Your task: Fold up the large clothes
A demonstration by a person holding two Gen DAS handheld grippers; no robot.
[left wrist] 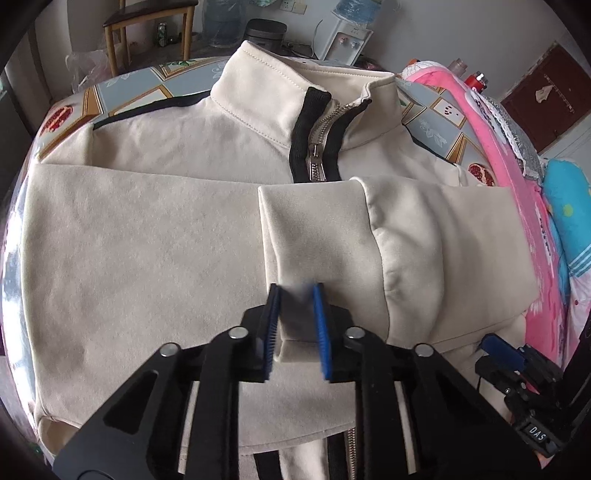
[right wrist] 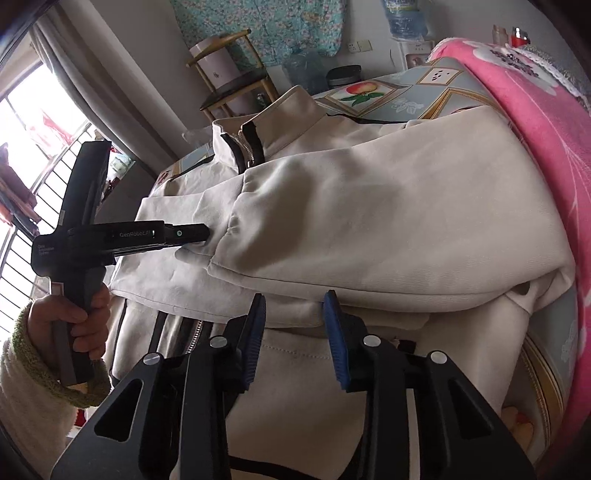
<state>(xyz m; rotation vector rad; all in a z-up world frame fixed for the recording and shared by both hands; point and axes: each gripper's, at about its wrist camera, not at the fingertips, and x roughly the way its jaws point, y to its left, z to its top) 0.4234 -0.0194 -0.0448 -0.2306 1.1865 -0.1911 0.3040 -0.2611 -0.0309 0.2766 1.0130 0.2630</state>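
Observation:
A cream jacket (left wrist: pixel 147 240) with a black-edged zipper (left wrist: pixel 317 158) lies flat on the table, collar at the far side and both sleeves folded across the chest. The sleeve from the picture's right ends in a cuff (left wrist: pixel 314 229) on top of the other sleeve. My left gripper (left wrist: pixel 296 295) is shut on the near edge of that cuff, with cloth pinched between the blue pads. The right wrist view shows the left gripper (right wrist: pixel 205 233) with its tip pressed into the sleeve. My right gripper (right wrist: pixel 294 304) has its jaws apart at the near edge of the folded sleeve (right wrist: pixel 369 206), over flat cloth, and it also shows at the lower right (left wrist: pixel 496 347).
The table has a patterned fruit-print cloth (left wrist: pixel 122 99). A pink blanket (left wrist: pixel 517 206) is heaped along the right side of the jacket. A wooden chair (left wrist: pixel 147 22) and a water dispenser (left wrist: pixel 343 40) stand beyond the table. A person's hand (right wrist: pixel 85 317) in a fleecy sleeve holds the left gripper's handle.

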